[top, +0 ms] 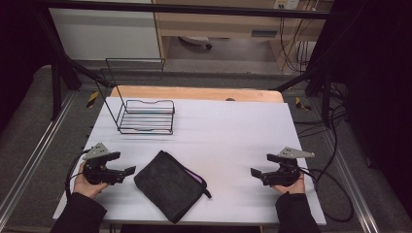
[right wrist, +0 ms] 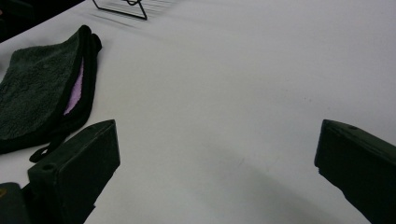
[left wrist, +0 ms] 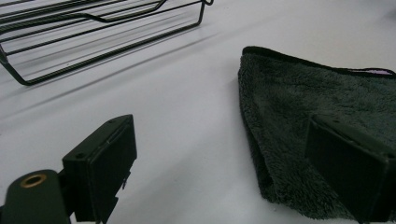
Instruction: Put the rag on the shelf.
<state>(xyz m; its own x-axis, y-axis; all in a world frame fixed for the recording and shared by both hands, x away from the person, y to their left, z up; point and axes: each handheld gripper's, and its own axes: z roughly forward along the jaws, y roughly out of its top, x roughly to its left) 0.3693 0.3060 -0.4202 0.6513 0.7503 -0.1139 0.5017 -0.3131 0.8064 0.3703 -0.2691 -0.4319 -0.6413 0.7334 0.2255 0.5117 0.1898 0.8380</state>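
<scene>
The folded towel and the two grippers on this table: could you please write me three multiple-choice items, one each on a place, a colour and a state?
1. Where does the folded towel lie?
A. inside the wire rack
B. on the white sheet between the two grippers
C. on the floor

2. What colour lines the towel's inside?
A. pink-purple
B. yellow
C. green

3. How do the left gripper jaws stand?
A. clamped on the towel
B. shut on nothing
C. open, holding nothing

Answers: 1 B, it lies near the front edge, apart from the wire rack; 2 A, a pink-purple strip shows at its edge; 3 C, bare sheet shows between the jaws.
</scene>
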